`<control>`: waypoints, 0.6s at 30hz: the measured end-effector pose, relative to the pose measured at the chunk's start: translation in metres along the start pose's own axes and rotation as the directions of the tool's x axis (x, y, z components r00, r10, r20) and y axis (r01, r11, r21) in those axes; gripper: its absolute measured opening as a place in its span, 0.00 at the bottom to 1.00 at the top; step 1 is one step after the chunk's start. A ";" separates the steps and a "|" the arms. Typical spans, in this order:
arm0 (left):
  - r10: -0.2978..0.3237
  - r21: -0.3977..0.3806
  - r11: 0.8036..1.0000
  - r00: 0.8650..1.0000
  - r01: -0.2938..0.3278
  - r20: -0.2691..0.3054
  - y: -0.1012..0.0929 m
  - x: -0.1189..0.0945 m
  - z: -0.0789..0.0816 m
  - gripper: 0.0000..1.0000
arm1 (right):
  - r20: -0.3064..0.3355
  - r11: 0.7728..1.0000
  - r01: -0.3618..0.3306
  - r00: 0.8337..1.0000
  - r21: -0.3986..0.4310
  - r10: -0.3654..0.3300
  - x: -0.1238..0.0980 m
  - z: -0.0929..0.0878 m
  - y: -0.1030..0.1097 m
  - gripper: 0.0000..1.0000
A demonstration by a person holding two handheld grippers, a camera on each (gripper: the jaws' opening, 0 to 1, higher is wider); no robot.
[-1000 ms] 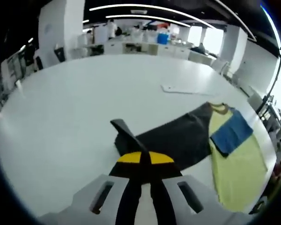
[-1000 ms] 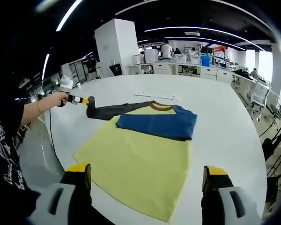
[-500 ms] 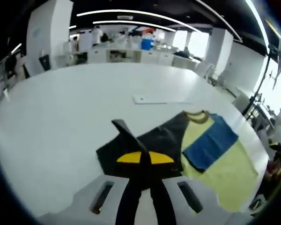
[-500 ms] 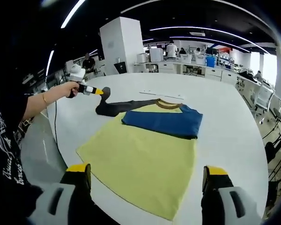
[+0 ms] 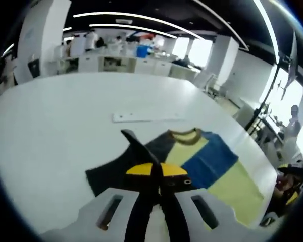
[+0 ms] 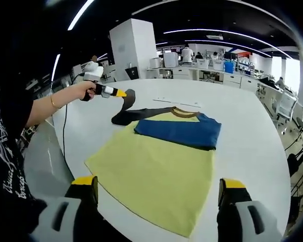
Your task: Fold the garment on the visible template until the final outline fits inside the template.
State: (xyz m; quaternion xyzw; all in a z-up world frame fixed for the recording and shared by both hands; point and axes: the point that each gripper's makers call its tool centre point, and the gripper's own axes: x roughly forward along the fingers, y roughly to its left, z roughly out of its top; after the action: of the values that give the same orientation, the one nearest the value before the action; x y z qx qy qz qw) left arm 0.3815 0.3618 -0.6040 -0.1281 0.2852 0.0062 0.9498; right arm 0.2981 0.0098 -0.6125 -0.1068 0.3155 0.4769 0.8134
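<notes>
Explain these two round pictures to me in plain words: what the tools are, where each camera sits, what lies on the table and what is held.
A person holds a two-jaw gripper in each hand, and each gripper carries a fisheye camera looking along its jaws. In the left gripper view, the left gripper is shut on the dark sleeve of a shirt, lifting it. The right gripper view shows that gripper from outside, in the person's hand. The right gripper is open and holds nothing. On the white table lies the yellow shirt, its blue sleeve already folded across the chest.
</notes>
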 end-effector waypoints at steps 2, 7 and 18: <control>-0.017 -0.005 1.000 1.000 0.017 0.010 -0.010 0.003 0.003 0.01 | -0.002 1.000 -0.004 1.000 -0.001 0.004 0.001 0.000 0.001 1.00; -0.049 -0.010 0.999 0.999 0.049 0.018 -0.028 0.012 0.009 0.01 | -0.006 1.000 -0.009 1.000 -0.004 0.009 0.003 -0.001 0.001 1.00; -0.142 0.019 0.990 0.990 0.142 0.010 -0.075 0.034 0.020 0.01 | -0.030 1.000 -0.003 1.000 -0.020 0.002 0.002 -0.007 0.005 1.00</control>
State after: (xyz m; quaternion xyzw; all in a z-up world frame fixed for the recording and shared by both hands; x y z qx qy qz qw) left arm 0.4269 0.2925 -0.5885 -0.1394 0.2698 -0.0632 0.9507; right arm 0.2921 0.0107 -0.6188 -0.1216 0.3228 0.4795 0.8069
